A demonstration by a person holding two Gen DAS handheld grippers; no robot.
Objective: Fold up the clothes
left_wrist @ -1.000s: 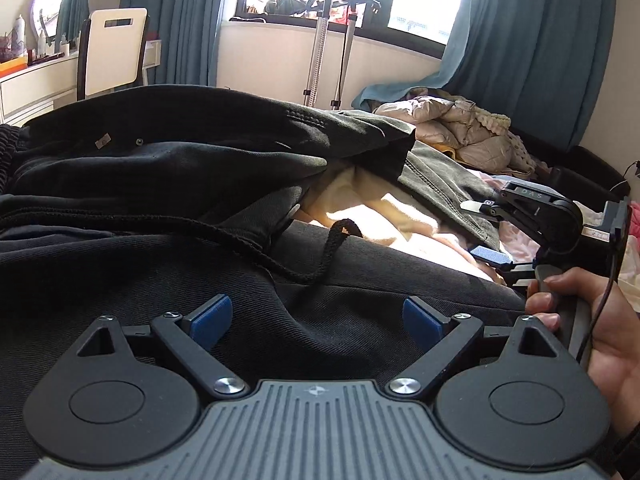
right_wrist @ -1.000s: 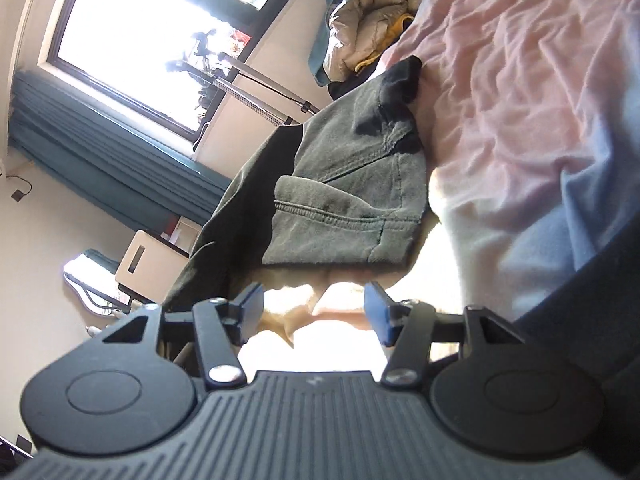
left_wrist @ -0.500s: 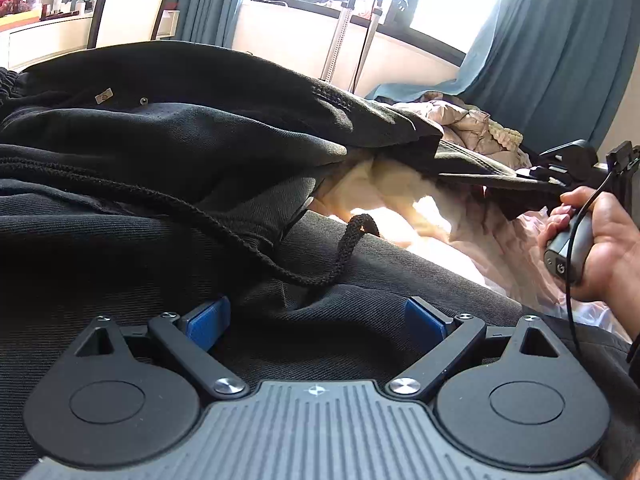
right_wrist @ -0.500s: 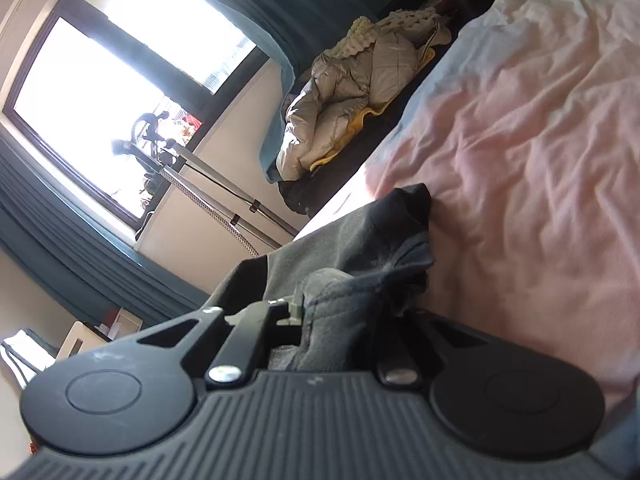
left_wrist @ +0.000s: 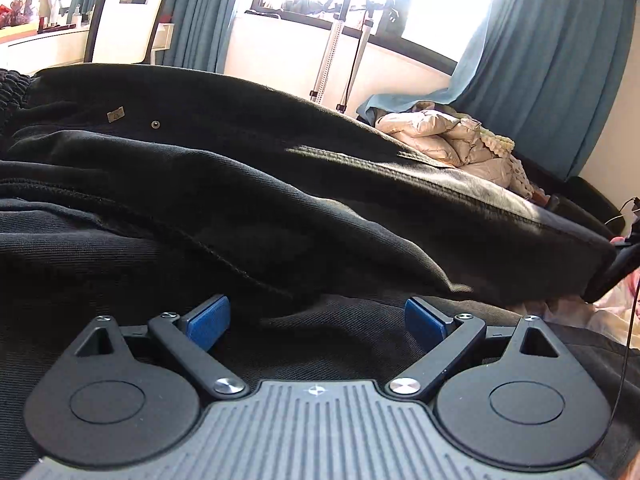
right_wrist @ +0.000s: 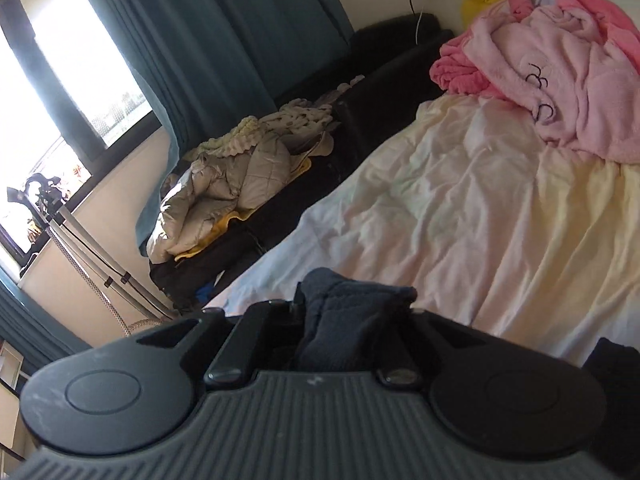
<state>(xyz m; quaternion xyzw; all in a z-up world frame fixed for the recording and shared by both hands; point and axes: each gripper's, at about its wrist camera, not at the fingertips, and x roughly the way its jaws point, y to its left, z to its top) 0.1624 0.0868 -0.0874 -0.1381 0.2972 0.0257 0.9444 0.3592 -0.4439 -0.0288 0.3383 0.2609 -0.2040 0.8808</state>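
Two tools are at work over a bed (right_wrist: 500,216) covered with a pale, creased sheet. From the left wrist view, the left tool (left_wrist: 318,320) hovers low with its blue pads (left_wrist: 210,320) standing wide apart, nothing between them, just above dark ribbed fabric. Ahead of it lies the task's garment, a pair of black trousers (left_wrist: 280,184), spread broadly across the bed with a rivet and a small label near the far left; one layer of it is lifted and stretched out toward the right edge of the view, where the right tool's dark tip is barely visible at its end. Behind the trousers stand a white chair (left_wrist: 124,24), teal curtains (left_wrist: 560,40) and a bright window, with a beige quilted jacket (left_wrist: 444,140) heaped at the bed's far side. From the right wrist view, the right tool (right_wrist: 352,320) is clamped together on a bunched fold of the dark trouser cloth, which sticks up between the fingers. Further right on the bed, near the head end, lies a crumpled pink fleece garment (right_wrist: 560,72).
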